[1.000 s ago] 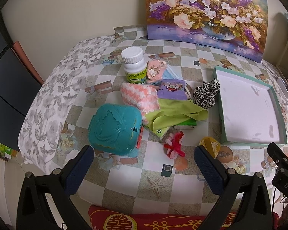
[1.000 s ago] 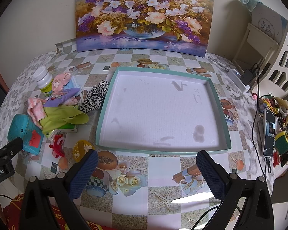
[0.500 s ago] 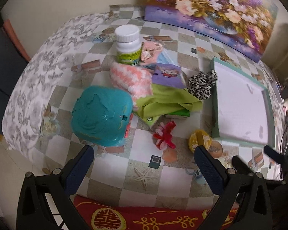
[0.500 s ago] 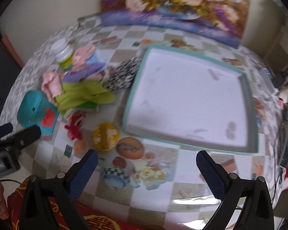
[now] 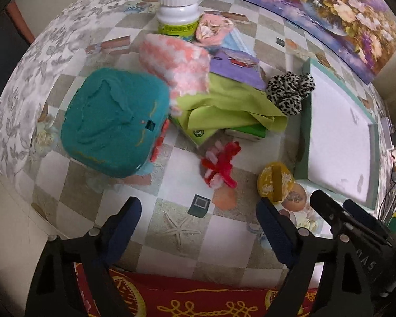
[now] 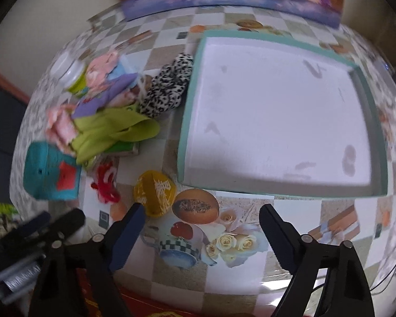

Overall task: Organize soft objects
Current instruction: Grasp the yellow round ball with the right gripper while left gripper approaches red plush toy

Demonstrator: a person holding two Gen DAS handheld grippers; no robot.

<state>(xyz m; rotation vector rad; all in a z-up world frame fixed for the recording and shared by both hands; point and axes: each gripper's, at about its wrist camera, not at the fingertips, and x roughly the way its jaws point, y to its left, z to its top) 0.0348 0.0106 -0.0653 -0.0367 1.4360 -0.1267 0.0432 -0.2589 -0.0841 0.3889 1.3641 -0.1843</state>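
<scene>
Both grippers are dropping closer to the table than a second ago, so the heap of soft things is looming larger and the painting is sliding toward the top edge. The left gripper [image 5: 198, 216] is pointing almost straight down at bare tablecloth [image 5: 182, 227] just short of the red bow [image 5: 220, 165], with the teal plush [image 5: 113, 122] beside it. Its jaws have just been closing a little but are standing wide, nothing between them. The right gripper [image 6: 202, 219] is equally wide and empty, hovering near the yellow pouch [image 6: 155, 191] beside the tray [image 6: 191, 111], which is holding nothing yet. Sorting seems about to begin.
</scene>
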